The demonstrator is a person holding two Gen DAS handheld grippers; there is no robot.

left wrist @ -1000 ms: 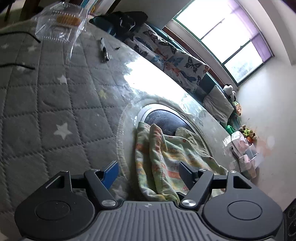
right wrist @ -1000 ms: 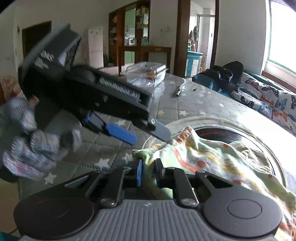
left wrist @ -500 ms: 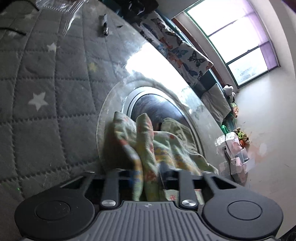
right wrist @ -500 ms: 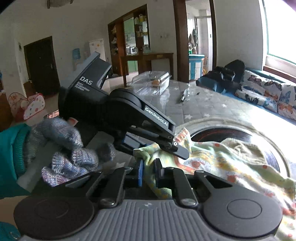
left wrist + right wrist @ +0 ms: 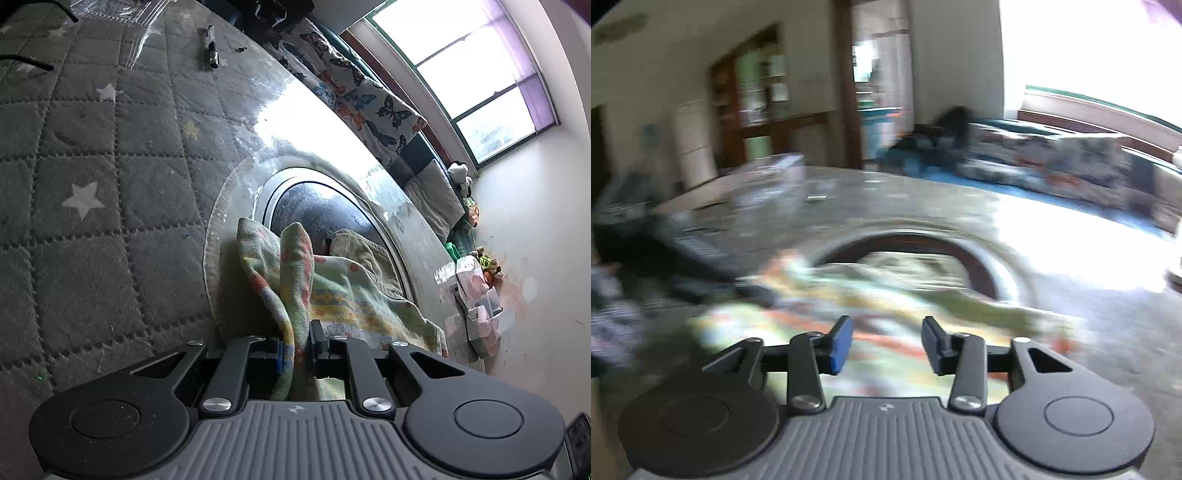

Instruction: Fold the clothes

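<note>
A pale green patterned cloth [image 5: 332,280] lies crumpled over a round glass turntable [image 5: 221,206] on the quilted table. My left gripper [image 5: 297,343] is shut on a raised fold of the cloth, which stands up between its fingers. In the blurred right wrist view the cloth [image 5: 886,291] spreads below my right gripper [image 5: 886,347], which is open and holds nothing. The left gripper's body [image 5: 665,243] shows as a dark blur at the left of that view.
The grey quilted table cover with stars [image 5: 85,166] carries a pen [image 5: 210,48] and a clear plastic box [image 5: 122,11] at the far end. A butterfly-print sofa [image 5: 362,99] stands beyond the table under a window.
My left gripper closed on a fold of the cloth. My right gripper let go of the cloth edge, opened, and is moving fast, blurring its view.
</note>
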